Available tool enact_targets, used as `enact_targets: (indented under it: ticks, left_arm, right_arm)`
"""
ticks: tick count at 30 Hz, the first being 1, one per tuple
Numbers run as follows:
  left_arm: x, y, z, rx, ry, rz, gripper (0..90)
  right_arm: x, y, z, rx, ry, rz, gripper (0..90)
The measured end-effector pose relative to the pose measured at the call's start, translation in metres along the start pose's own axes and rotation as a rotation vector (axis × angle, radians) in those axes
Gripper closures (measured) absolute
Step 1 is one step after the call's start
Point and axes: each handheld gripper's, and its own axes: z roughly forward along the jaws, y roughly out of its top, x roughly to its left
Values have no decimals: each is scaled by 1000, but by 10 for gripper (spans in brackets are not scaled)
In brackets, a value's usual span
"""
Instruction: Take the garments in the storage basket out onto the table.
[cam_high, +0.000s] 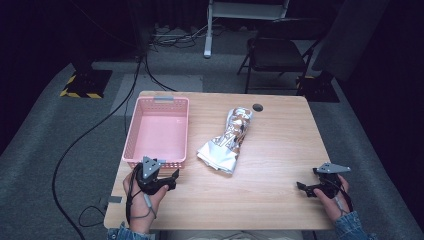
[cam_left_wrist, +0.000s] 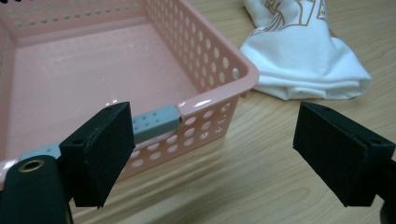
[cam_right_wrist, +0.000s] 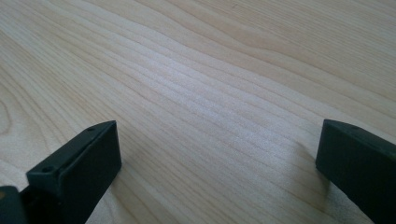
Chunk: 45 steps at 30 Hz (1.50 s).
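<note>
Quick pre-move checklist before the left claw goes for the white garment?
1. Left claw open, nothing between jaws: ok.
2. Right claw open over bare table, out of the way: ok.
3. White garment lies free on the table, apart from the pink basket: ok.
4. Basket interior free for a drop: ok.
5. Left claw lined up on the garment: not ok, it sits by the basket's near corner.
6. Garment's folded layers will lift together: cannot tell.

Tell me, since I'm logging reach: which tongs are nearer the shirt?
Left. The left tongs sit by the basket, just left of the shirt; the right tongs rest far off near the table's right edge.
</note>
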Motion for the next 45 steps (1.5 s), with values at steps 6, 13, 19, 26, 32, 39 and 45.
enact_targets:
  ticks: [6, 13, 19, 26, 32, 39, 45]
  left_arm:
    - [5, -10, -3, 15, 10, -14, 123]
    - [10, -21, -4, 37, 31, -23, 123]
    - [16, -30, -5, 57, 44, -34, 124]
    - [24, -41, -5, 90, 65, -39, 124]
    - [30, -50, -5, 107, 79, -59, 125]
    - [35, -59, -5, 136, 94, -73, 125]
    - [40, -64, -4, 169, 107, -87, 123]
  right_arm:
    - [0, 0, 0, 0, 0, 0, 0]
    - [0, 0, 0, 0, 0, 0, 0]
    - [0, 0, 0, 0, 0, 0, 0]
    - [0, 0, 0, 0, 0, 0, 0]
    - [0, 0, 0, 0, 0, 0, 0]
    - [0, 0, 0, 0, -1, 0, 0]
    - [0, 0, 0, 0, 0, 0, 0]
